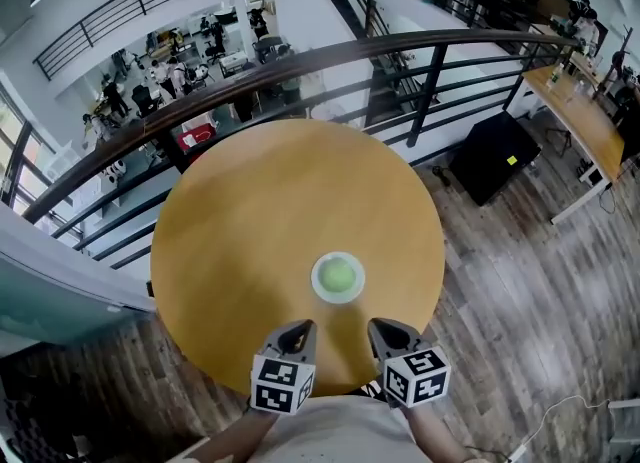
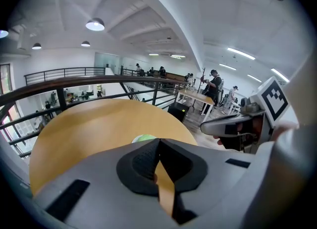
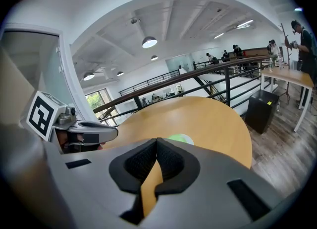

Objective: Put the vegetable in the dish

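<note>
A round green vegetable [image 1: 338,274] lies in a small white dish [image 1: 320,289] on the round wooden table [image 1: 260,221], near its front edge. My left gripper [image 1: 301,331] hangs over the table's front rim, below and left of the dish, jaws shut with nothing between them. My right gripper [image 1: 380,331] hangs beside it, below and right of the dish, also shut and empty. In the left gripper view the green vegetable [image 2: 144,137] peeks just above the closed jaws [image 2: 158,141]. In the right gripper view the vegetable [image 3: 176,137] shows over the closed jaws [image 3: 157,141].
A dark metal railing [image 1: 300,61] curves behind the table, with an open drop to a lower floor beyond. A black box [image 1: 495,156] and a long wooden desk [image 1: 580,116] stand on the wood floor to the right. People stand far off.
</note>
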Tool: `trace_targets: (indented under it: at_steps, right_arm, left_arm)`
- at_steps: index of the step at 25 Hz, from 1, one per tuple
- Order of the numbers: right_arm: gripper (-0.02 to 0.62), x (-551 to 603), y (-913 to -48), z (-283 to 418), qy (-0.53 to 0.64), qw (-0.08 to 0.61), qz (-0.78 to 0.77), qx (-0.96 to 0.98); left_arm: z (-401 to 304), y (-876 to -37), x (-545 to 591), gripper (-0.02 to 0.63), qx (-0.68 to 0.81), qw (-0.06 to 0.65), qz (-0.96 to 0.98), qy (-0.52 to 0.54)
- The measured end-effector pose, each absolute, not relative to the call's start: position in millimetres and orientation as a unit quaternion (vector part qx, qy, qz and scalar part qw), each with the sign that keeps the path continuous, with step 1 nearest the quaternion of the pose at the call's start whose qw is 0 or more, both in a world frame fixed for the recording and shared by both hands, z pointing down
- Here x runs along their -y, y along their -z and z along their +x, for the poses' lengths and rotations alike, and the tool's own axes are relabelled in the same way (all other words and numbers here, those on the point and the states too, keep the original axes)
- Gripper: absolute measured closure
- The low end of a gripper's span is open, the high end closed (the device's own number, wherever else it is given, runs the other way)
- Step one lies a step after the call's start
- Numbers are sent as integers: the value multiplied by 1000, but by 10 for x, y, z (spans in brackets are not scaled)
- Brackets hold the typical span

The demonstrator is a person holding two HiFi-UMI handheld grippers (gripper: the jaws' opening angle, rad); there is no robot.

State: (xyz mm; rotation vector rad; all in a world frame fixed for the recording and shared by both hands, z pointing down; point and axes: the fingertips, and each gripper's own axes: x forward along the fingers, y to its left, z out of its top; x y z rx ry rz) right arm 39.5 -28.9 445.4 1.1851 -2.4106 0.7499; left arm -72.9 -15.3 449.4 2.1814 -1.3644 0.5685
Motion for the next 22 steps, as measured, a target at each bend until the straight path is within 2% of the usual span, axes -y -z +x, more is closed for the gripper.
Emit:
trace_targets:
  at_steps: [22]
  right_arm:
    - [578,286,-4377,335,-255,180,411,856]
  left_arm:
    - [-763,-4457,132,584,512,252,794,-207]
